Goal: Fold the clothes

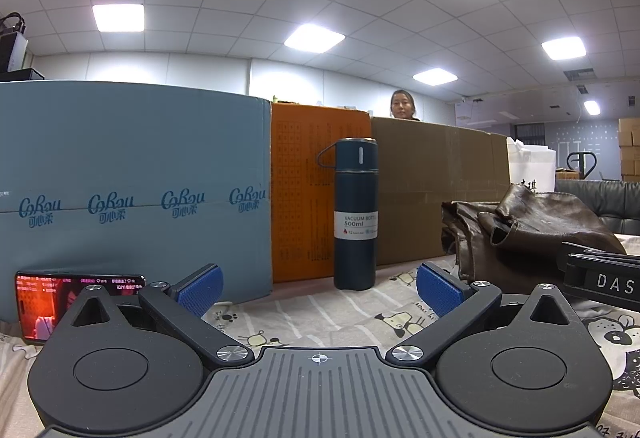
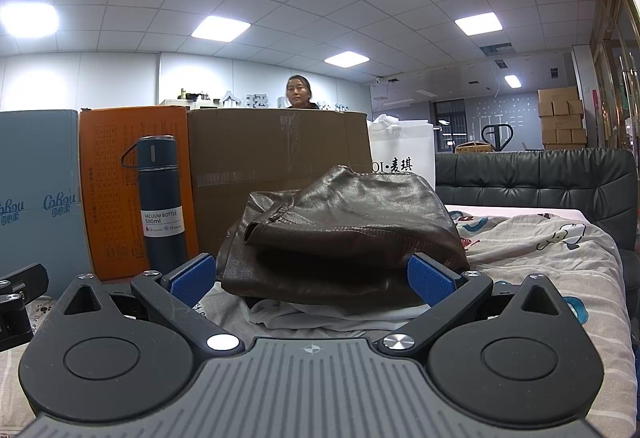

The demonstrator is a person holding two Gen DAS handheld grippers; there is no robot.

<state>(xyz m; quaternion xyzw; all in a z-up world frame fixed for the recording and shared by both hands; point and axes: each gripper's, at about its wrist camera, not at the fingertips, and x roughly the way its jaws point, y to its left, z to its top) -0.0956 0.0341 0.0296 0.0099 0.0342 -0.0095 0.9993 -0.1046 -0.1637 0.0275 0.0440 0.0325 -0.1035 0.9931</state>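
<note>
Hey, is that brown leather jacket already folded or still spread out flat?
Not spread flat. The brown leather jacket sits bunched in a rumpled heap on white cloth, layers doubled over. A neat fold: cannot tell.

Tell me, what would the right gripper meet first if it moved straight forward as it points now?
Most likely the crumpled dark brown leather garment. It lies directly ahead of the open right gripper, between the blue fingertip pads, though the exact gap is unclear.

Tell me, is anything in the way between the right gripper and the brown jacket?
Nothing visible. The right gripper is open, with the brown leather jacket directly ahead between its fingers. The vacuum bottle stands off to the left.
</note>
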